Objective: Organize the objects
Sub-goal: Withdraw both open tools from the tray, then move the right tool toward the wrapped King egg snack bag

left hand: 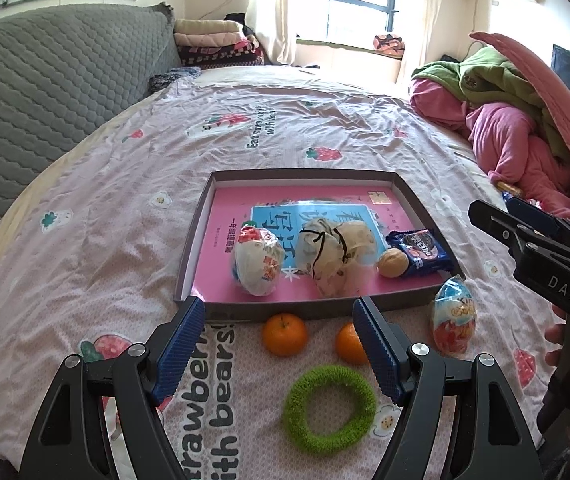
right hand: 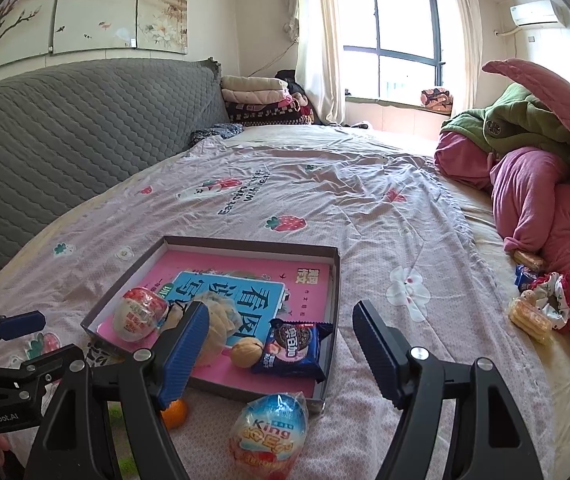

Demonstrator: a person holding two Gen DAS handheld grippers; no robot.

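A pouch (left hand: 335,258) lies in the tray (left hand: 195,232); two oranges (left hand: 284,334) and a ring (left hand: 329,409) lie before it.

The near side of the tray (left hand: 401,307) is fenced by two oranges (left hand: 284,334), a green ring (left hand: 329,410) and a blue egg (right hand: 270,430) on the bedspread (left hand: 97,240). Inside, the tray's far half lies bare above the book (right hand: 241,268). Open bedspread lies left, far and right of it, up to the pile of clothes (right hand: 537,208).

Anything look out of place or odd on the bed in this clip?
Nothing is spilled or damaged. Still outside the tray on the bedspread: two oranges, a green ring and a blue toy egg. More snack packets and a scrunchie lie loose by the pink bedding.
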